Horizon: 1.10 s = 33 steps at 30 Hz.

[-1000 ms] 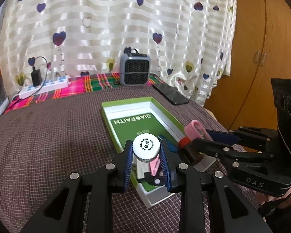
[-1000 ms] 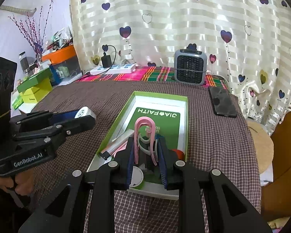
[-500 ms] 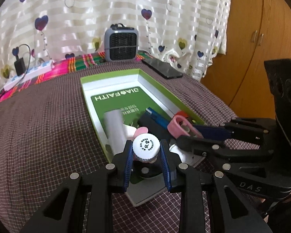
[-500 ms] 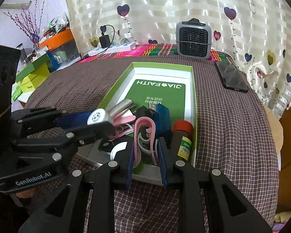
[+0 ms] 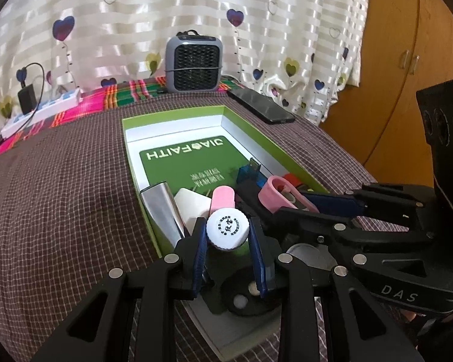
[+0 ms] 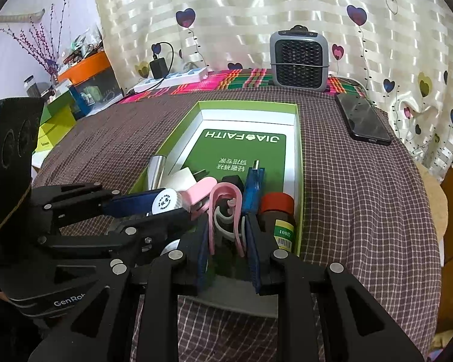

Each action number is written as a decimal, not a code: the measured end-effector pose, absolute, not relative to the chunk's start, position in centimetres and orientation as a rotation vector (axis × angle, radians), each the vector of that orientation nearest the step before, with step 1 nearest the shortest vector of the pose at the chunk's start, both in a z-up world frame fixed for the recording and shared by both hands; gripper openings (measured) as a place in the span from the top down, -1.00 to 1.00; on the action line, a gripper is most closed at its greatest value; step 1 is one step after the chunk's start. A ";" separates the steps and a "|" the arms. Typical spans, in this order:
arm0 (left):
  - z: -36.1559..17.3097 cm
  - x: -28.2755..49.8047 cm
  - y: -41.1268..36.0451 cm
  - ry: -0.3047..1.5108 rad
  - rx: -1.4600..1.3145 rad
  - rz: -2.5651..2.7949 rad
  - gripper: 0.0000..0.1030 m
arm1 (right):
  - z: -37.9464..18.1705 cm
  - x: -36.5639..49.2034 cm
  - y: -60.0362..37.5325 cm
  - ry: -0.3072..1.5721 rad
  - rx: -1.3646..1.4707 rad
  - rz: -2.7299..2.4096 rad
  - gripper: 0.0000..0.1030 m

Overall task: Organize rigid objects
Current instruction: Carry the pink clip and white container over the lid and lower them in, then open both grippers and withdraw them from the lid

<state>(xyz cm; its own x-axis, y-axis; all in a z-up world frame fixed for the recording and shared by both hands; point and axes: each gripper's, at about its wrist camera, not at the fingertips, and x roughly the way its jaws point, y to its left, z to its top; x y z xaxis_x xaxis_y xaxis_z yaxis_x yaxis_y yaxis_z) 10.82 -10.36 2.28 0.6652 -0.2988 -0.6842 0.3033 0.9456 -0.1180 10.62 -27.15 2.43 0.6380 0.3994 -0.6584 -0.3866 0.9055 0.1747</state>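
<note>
Green box [image 5: 290, 163], checked brown tablecloth [image 5: 60, 199]

A lived-in home: heart-print curtain [image 6: 287, 6], wooden wardrobe [image 5: 407, 60], checked tablecloth [image 6: 362, 196], small heater [image 6: 299, 58], cluttered shelf [image 6: 75, 69].

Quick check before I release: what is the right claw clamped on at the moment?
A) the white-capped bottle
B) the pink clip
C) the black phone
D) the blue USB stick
B: the right claw is shut on the pink clip over the green box; the white-capped bottle sits in the left claw.
</note>
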 end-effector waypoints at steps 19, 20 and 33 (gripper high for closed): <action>3.7 9.2 -9.9 0.757 -0.023 -0.327 0.39 | 4.3 8.7 -26.6 0.689 -0.025 0.416 0.43; 3.7 9.1 -9.9 0.764 -0.015 -0.315 0.39 | 4.3 8.5 -26.6 0.688 -0.025 0.413 0.43; 4.6 6.2 -9.4 0.750 0.003 -0.274 0.39 | 5.0 5.7 -25.5 0.676 -0.050 0.391 0.43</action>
